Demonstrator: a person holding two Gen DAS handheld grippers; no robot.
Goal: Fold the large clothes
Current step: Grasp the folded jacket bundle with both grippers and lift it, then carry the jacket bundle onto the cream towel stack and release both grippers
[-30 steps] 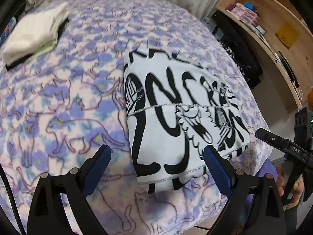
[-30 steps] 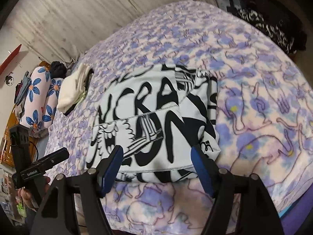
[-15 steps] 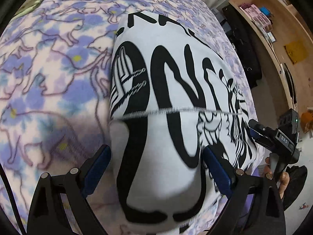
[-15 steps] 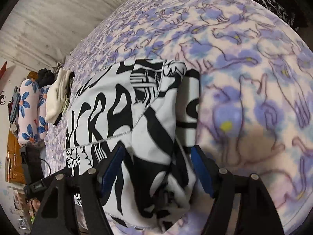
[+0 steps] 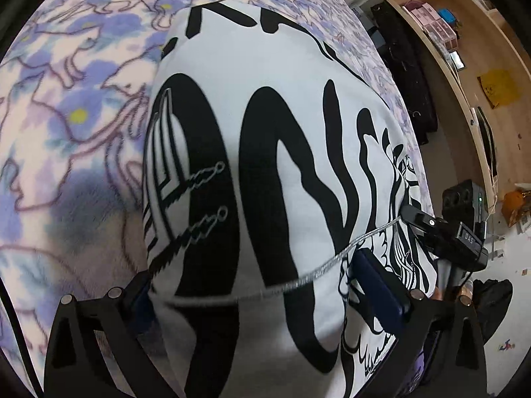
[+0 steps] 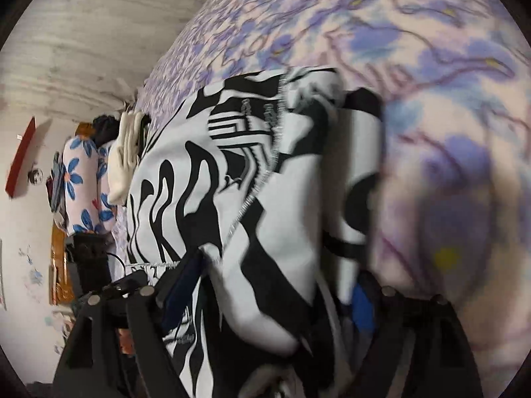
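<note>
Claws first: the left gripper (image 5: pixel 262 301) has its jaws spread as wide as they go, and they have just been opening more. The black-and-white garment (image 5: pixel 265 165) bulges up between them. One blue pad sits on top of the cloth and the other is tucked against its side edge, but it does not look pinched. The right gripper (image 6: pixel 268 295) is also wide and has just been opening too. The same garment (image 6: pixel 212 199) lies bunched between its jaws, and this picture is too blurry to show a pinch, so it looks loose there as well.

The garment is folded into a thick pad and lies on the bed cover (image 5: pixel 76 126), the purple one with cats, near the bed's edge. It looks soft, floppy and light. It will likely sag and slide open if lifted by one spot. The best places to hold are probably the two near corners, through all the layers at once.

Far off on the bed sits a pile of folded cream clothes (image 6: pixel 126 159). A wooden shelf (image 5: pixel 464 66) stands beside the bed, with small boxes (image 5: pixel 438 26) on it.
</note>
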